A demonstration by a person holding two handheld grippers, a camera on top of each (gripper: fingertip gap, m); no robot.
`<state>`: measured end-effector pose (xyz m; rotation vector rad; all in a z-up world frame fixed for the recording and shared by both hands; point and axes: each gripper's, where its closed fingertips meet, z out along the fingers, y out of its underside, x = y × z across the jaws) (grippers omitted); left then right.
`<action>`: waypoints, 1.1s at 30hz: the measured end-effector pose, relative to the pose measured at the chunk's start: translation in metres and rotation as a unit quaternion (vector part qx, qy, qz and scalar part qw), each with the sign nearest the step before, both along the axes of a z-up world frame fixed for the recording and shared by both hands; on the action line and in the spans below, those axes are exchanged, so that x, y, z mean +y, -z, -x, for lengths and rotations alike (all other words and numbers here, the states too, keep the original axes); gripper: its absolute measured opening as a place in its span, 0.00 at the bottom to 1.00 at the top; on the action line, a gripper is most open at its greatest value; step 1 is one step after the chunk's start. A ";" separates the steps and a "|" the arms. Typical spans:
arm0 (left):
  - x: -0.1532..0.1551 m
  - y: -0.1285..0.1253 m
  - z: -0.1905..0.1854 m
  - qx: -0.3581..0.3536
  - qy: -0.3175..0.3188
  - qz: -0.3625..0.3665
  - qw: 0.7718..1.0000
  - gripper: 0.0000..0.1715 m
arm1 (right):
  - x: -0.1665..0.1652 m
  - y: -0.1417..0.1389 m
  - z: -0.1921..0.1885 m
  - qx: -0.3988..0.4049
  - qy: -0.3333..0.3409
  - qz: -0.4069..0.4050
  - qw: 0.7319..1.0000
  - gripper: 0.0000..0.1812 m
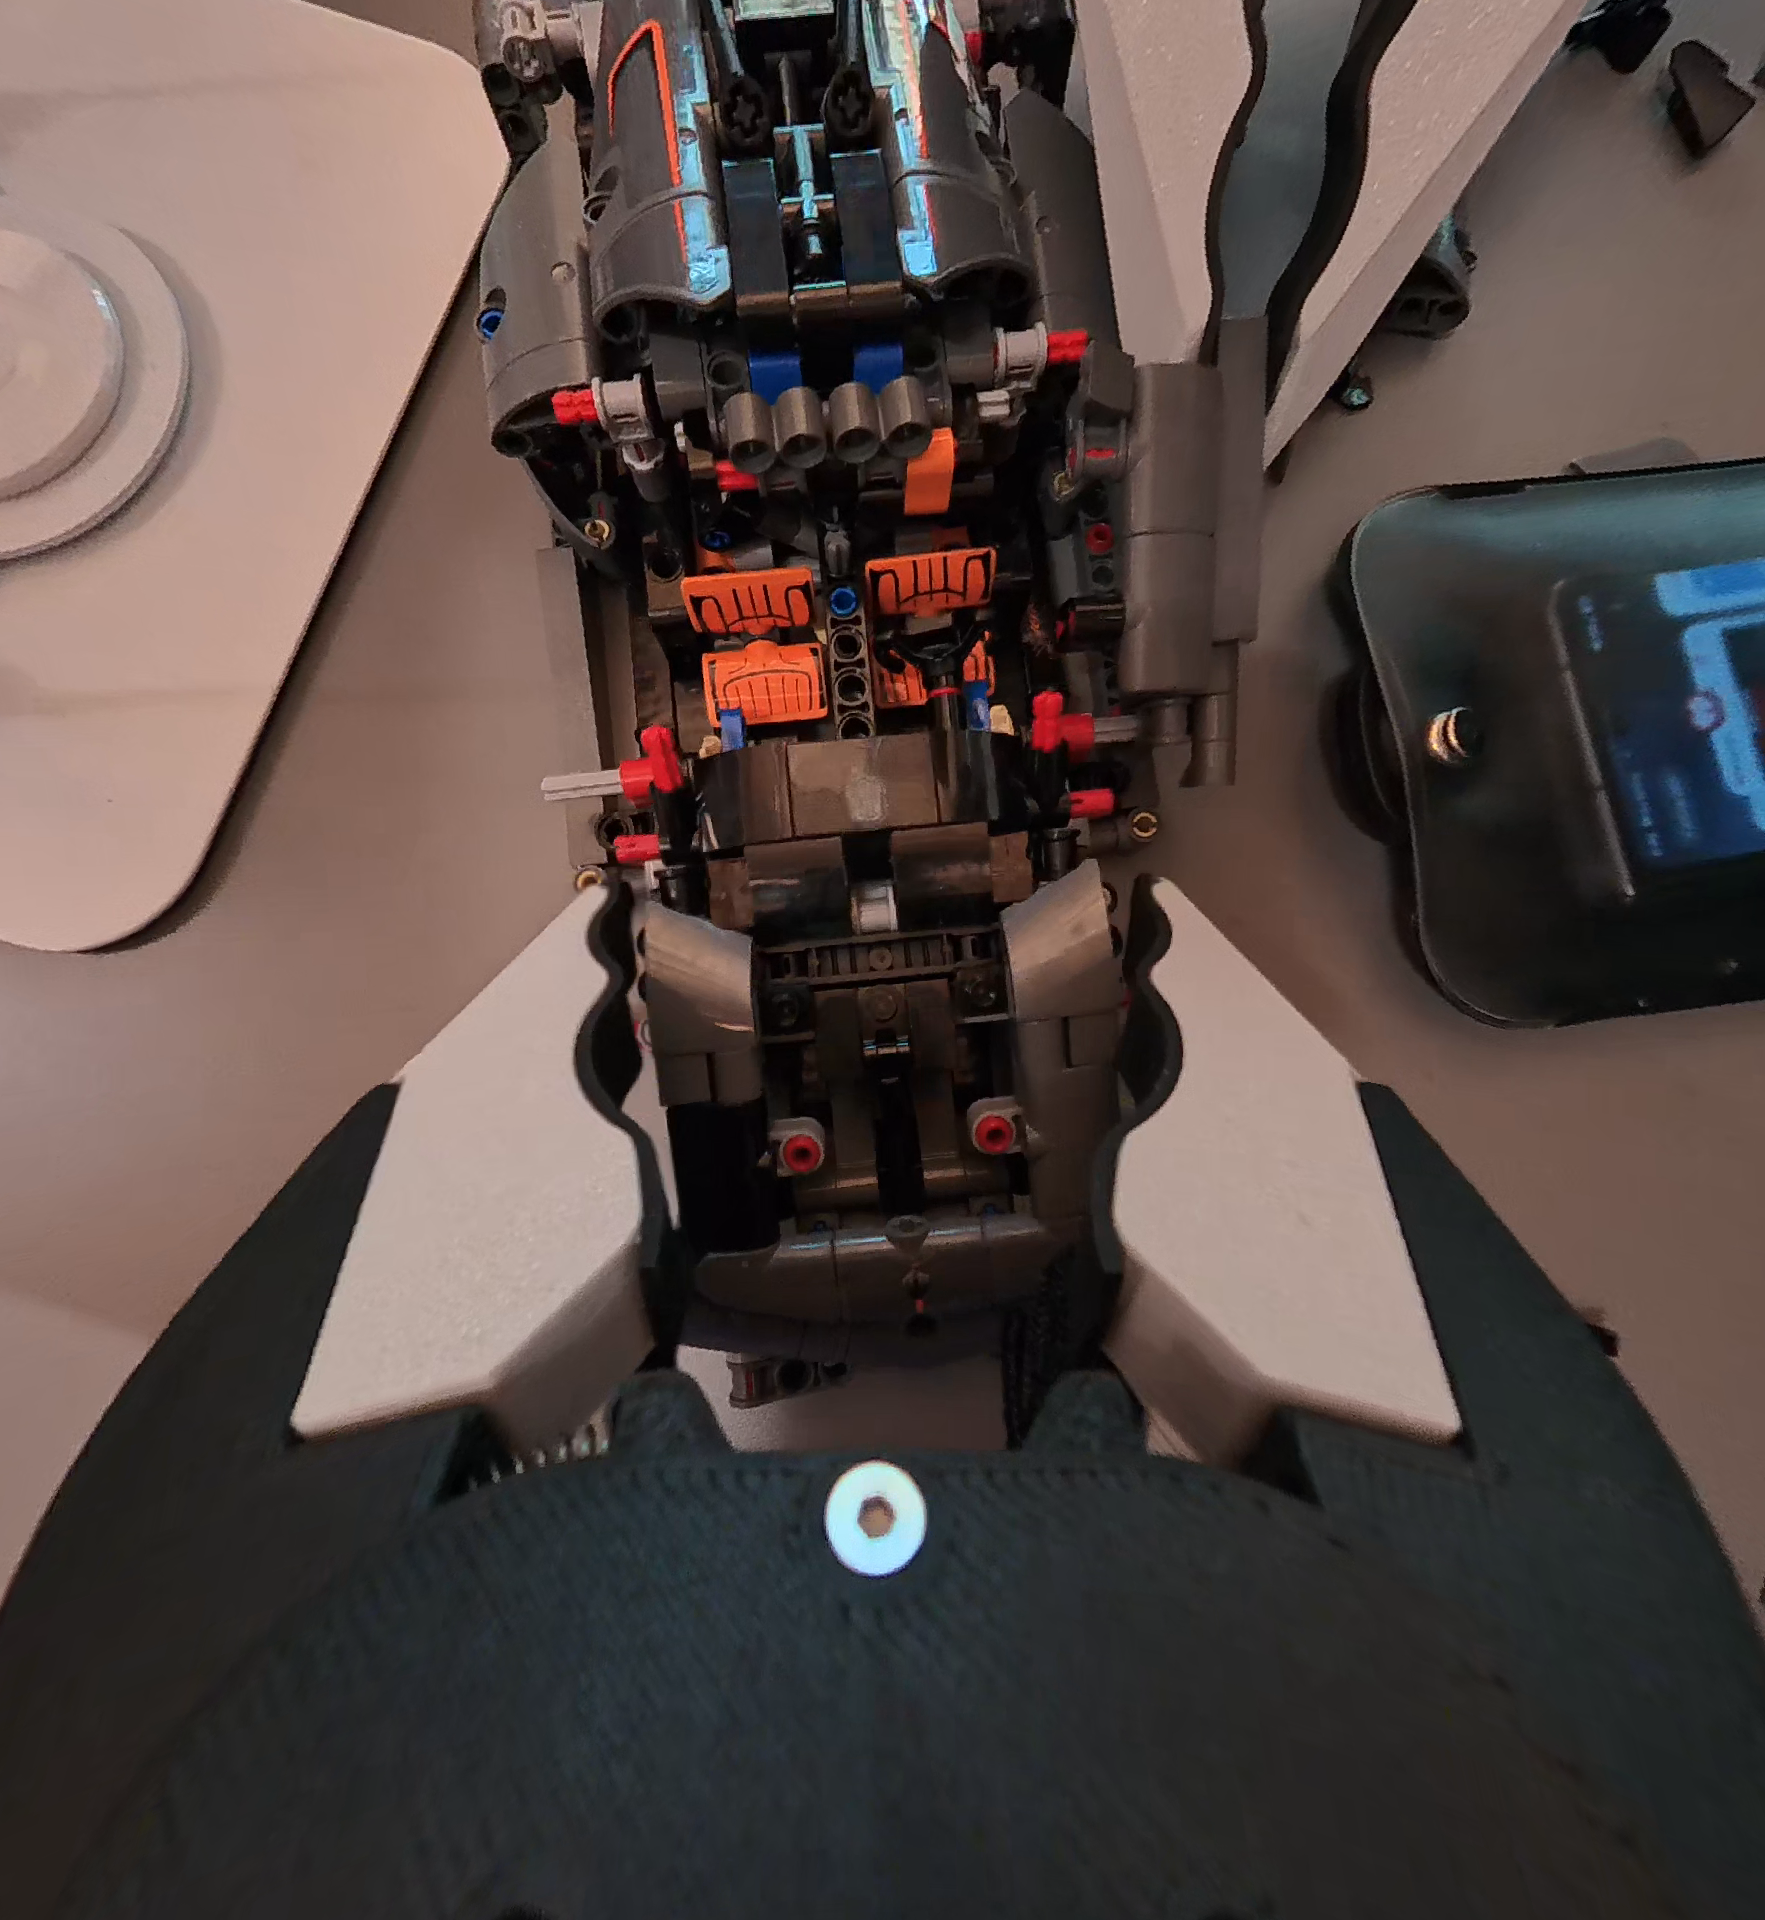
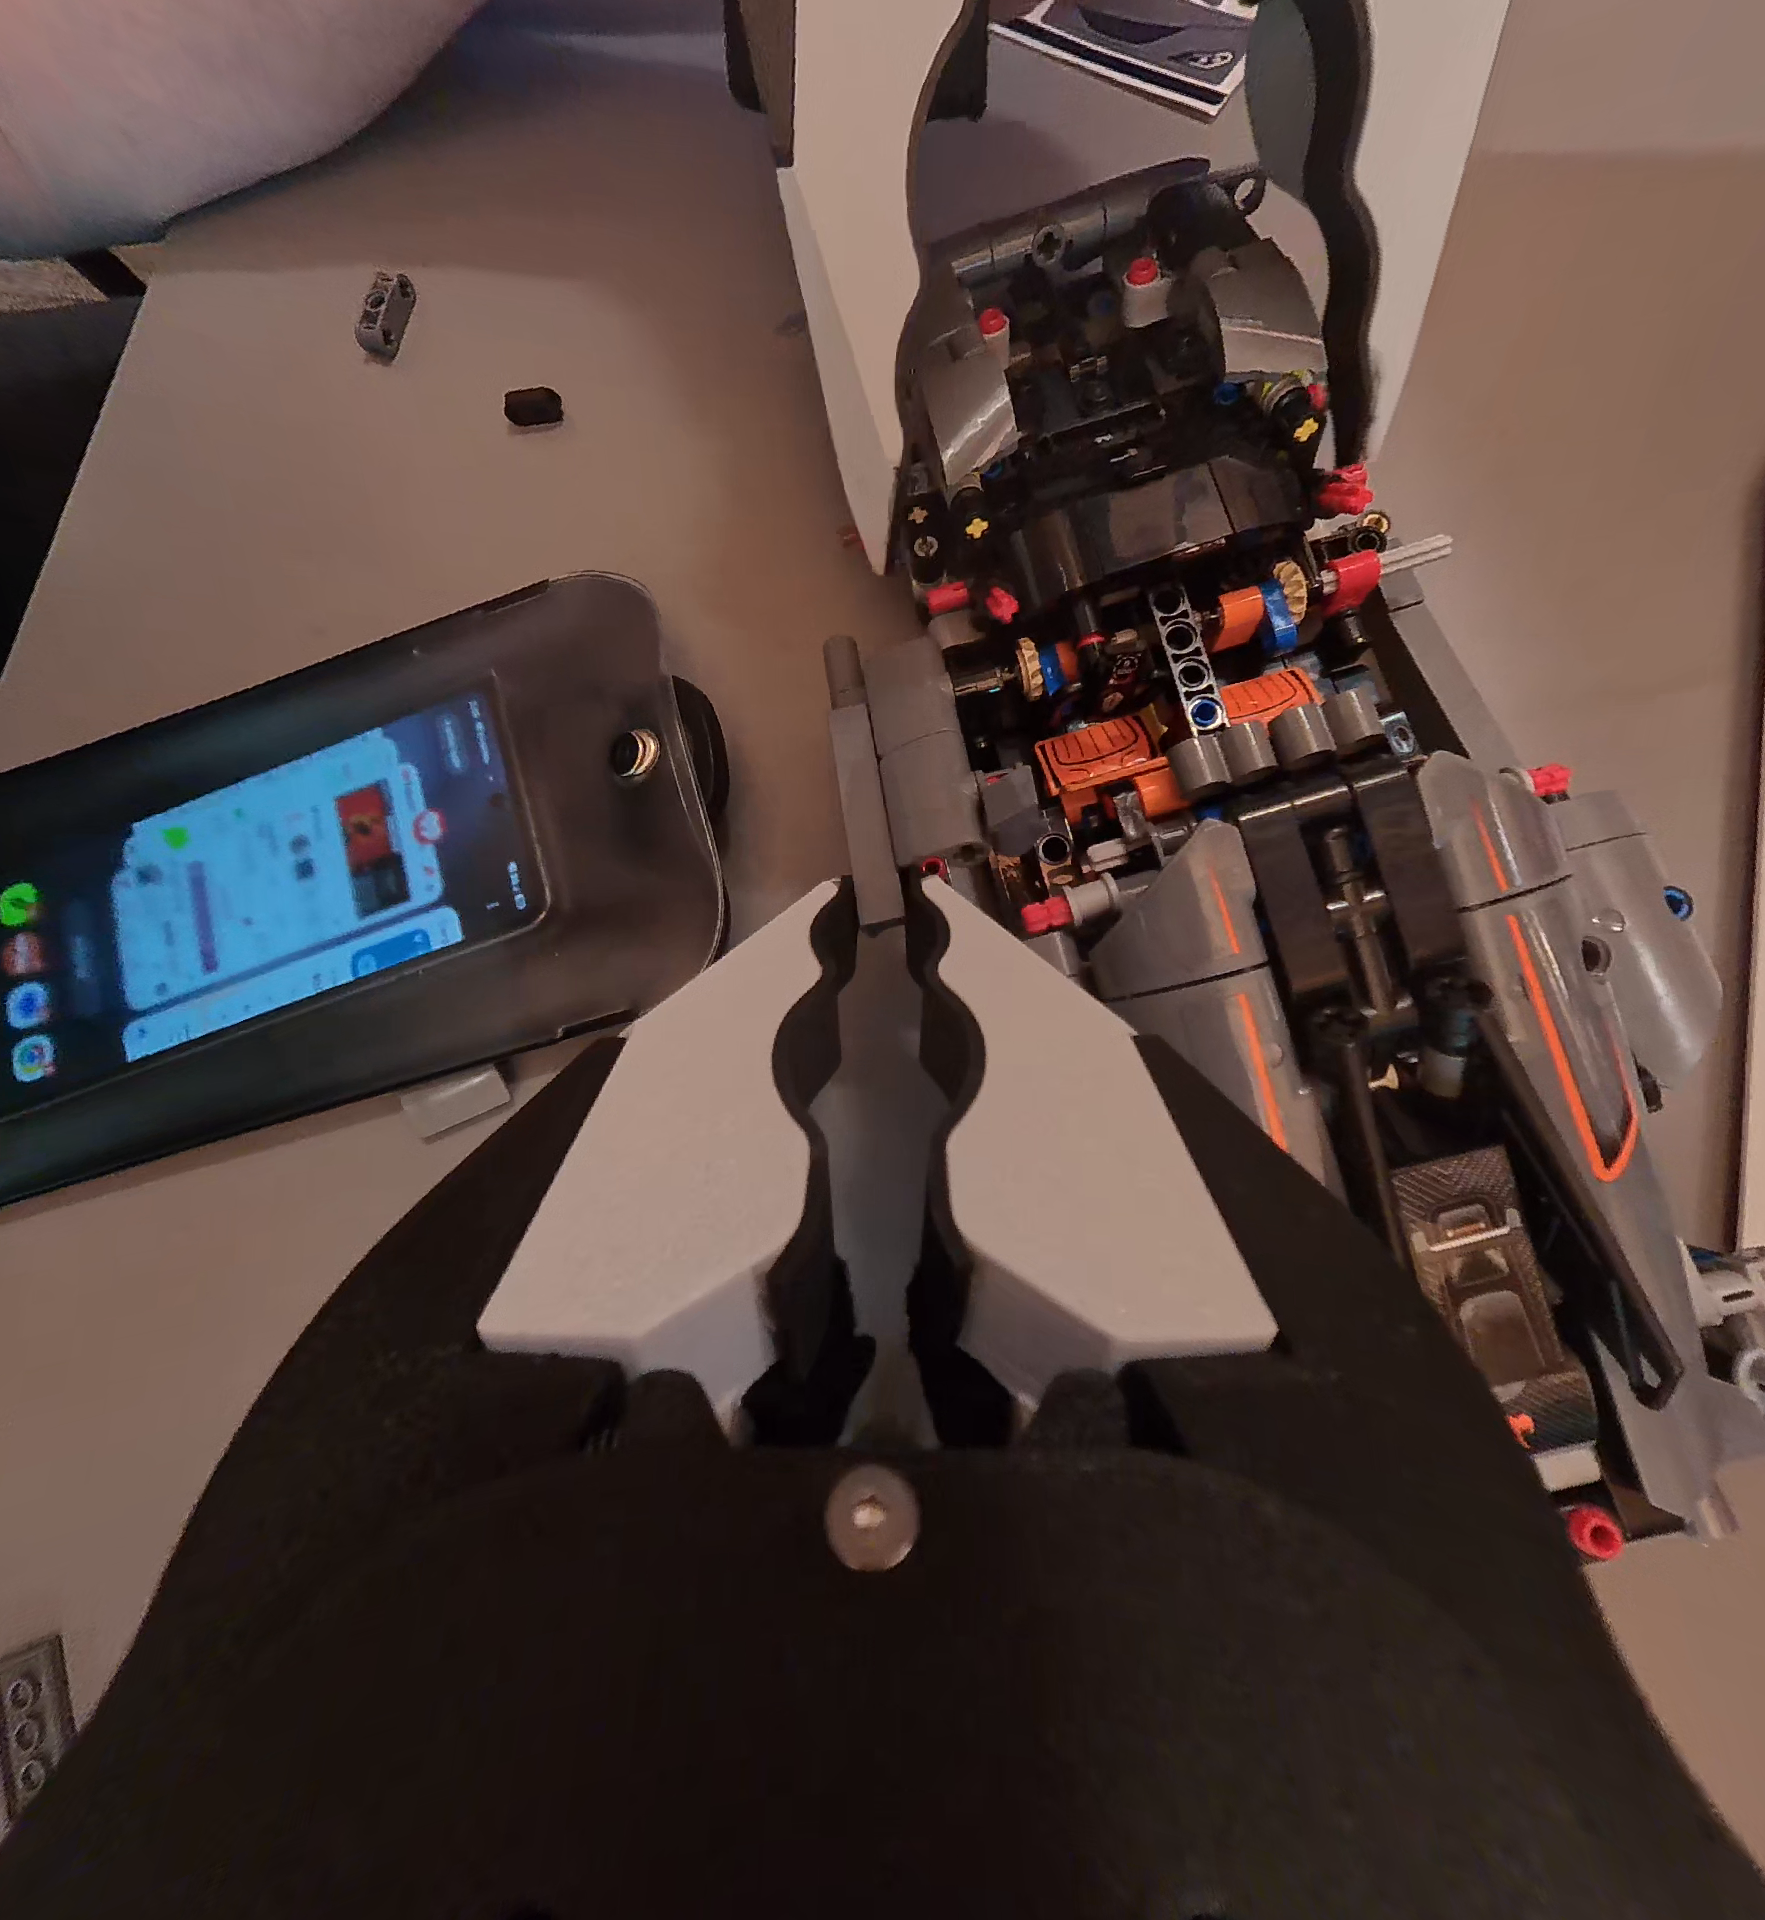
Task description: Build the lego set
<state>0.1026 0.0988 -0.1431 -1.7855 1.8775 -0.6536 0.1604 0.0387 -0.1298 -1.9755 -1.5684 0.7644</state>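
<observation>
A grey, black and orange Lego car (image 1: 857, 790) lies lengthwise on the beige table. My left gripper (image 1: 878, 914) is shut on its near end, one finger on each side. In the right wrist view the same car (image 2: 1169, 520) runs from the upper middle to the lower right, with the left gripper (image 2: 1117, 312) around its far end. My right gripper (image 2: 883, 899) is shut on a narrow grey door panel (image 2: 873, 790) at the car's side. In the left wrist view that panel (image 1: 1179, 540) sits on the car's right flank, with the right gripper (image 1: 1236, 312) above it.
A phone in a black holder (image 1: 1605, 727) (image 2: 338, 883) lies beside the car. A white board (image 1: 182, 520) is on the left. Loose grey and black pieces (image 1: 1709, 94) (image 2: 384, 312) (image 2: 533, 405) (image 2: 26, 1714) lie around. A booklet (image 2: 1138, 42) lies at the far edge. One gripper's finger ends stand about 9 cm off the other's.
</observation>
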 end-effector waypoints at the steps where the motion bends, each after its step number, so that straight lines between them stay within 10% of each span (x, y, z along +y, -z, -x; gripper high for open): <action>1: 0.001 0.000 -0.001 0.002 -0.002 -0.006 1.000 0.57 | 0.000 0.000 0.000 0.000 0.000 -0.001 1.000 0.04; 33: -0.003 0.006 -0.023 0.017 -0.004 -0.038 0.999 0.67 | -0.006 0.006 0.004 -0.007 -0.016 0.001 1.000 0.04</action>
